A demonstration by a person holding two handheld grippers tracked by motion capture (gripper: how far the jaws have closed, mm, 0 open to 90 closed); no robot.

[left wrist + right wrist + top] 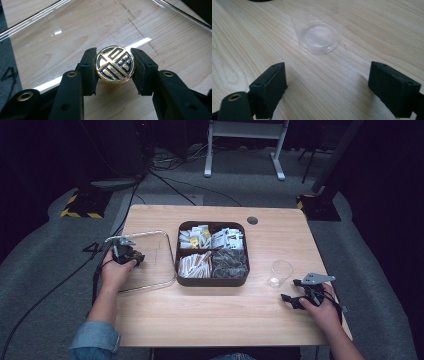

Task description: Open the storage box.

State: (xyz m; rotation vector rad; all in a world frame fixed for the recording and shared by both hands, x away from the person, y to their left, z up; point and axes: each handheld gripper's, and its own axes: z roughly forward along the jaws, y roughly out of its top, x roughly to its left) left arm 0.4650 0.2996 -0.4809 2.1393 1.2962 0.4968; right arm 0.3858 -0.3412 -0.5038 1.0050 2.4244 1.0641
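Note:
My left gripper (115,65) is shut on a round gold and black knob (115,64), the handle of a clear lid (75,32) that lies on the table left of the box. In the high view the left gripper (131,256) sits over that clear lid (160,255). My right gripper (328,85) stands open low over the wood, its jaws wide apart with nothing between them. A clear plastic cup (320,30) stands upright just beyond them. In the high view the right gripper (292,300) rests near the table's right front, a little short of the cup (280,272).
A dark square box (213,279) with four compartments of packets and sachets sits mid-table. The wooden table (225,320) has a round cable hole (252,220) at the back. Cables and a white stand lie on the floor beyond.

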